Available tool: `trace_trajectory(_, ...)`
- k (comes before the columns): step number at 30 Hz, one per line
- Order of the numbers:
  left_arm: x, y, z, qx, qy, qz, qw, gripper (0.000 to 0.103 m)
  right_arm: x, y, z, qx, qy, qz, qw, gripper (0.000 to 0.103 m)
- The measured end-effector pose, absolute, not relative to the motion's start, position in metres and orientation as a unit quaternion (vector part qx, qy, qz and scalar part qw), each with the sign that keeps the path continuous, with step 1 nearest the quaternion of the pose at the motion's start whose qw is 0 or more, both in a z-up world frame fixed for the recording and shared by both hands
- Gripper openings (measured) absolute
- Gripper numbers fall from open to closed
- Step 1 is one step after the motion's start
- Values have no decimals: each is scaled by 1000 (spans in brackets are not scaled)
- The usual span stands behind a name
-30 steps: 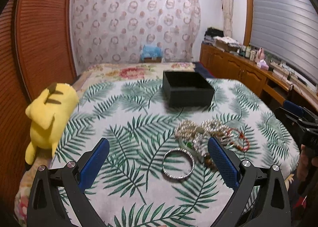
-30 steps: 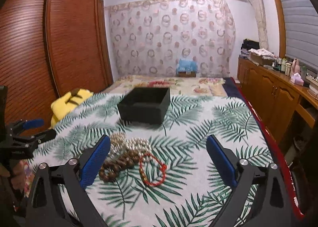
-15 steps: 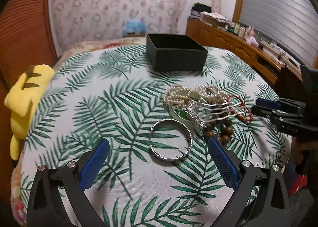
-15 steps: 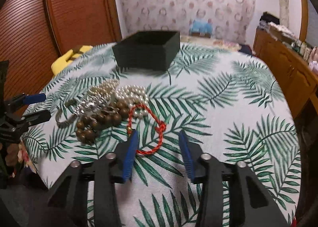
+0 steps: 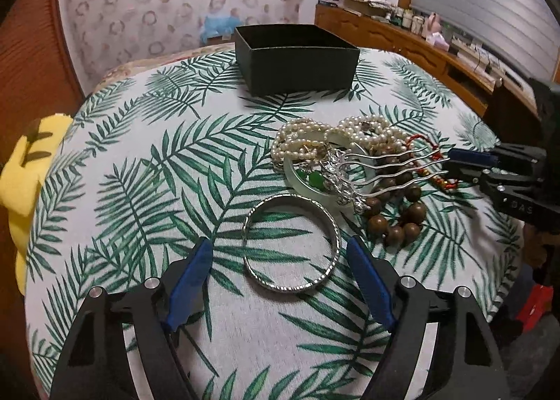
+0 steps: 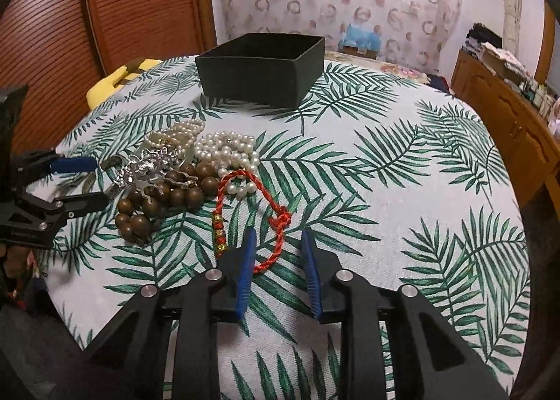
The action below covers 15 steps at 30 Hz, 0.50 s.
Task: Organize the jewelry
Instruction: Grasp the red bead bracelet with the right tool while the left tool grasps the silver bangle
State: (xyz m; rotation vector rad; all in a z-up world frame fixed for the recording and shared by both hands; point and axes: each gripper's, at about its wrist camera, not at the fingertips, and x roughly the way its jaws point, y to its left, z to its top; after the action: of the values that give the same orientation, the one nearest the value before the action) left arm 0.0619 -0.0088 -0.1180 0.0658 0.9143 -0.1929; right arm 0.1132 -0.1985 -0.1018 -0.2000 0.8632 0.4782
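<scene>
- We hold the left gripper (image 5: 280, 270) low in the frame; its jaws are closing, not yet touching the silver bangle (image 5: 291, 243) lying between them on the leaf-print cloth (image 5: 140, 169).
- Our right gripper (image 6: 278, 260) is closing too, its blue pads either side of the near loop of the red cord bracelet (image 6: 257, 214); no pad presses it yet.
- Pearls (image 6: 227, 151), wooden beads (image 6: 164, 197) and a silver hair comb (image 5: 378, 169) lie heaped mid-frame.
- The open black box (image 5: 297, 60) stands beyond, upper centre.
</scene>
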Motion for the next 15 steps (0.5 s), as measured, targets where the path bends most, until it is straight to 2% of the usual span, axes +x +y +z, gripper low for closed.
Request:
trace_trajectory(7, 69, -15, -118, 60, 436, -102, 892, 75, 110, -198, -103, -107, 401, 227, 881, 28)
trace_trajectory(9, 70, -17, -118, 64, 434, -107, 892, 61, 110, -197, -103, -108, 399, 227, 881, 28)
trace_trajectory(11, 71, -17, -117, 65, 434, -112, 892, 55, 110, -197, -103, -108, 399, 228, 882, 28)
trace_trajectory(12, 71, -18, -117, 69, 433, -110, 892, 55, 110, -197, -103, -108, 399, 227, 881, 28)
trace_trajectory(13, 71, -17, -117, 71, 432, -110, 892, 55, 110, -198, -103, -109, 400, 226, 882, 25)
trace_trajectory(14, 72, -17, -117, 71, 432, -111, 892, 55, 110, -198, -103, -108, 399, 226, 882, 15)
trace_trajectory(15, 72, -17, -116, 71, 431, -111, 893, 54, 109, -198, -103, -106, 400, 227, 881, 10)
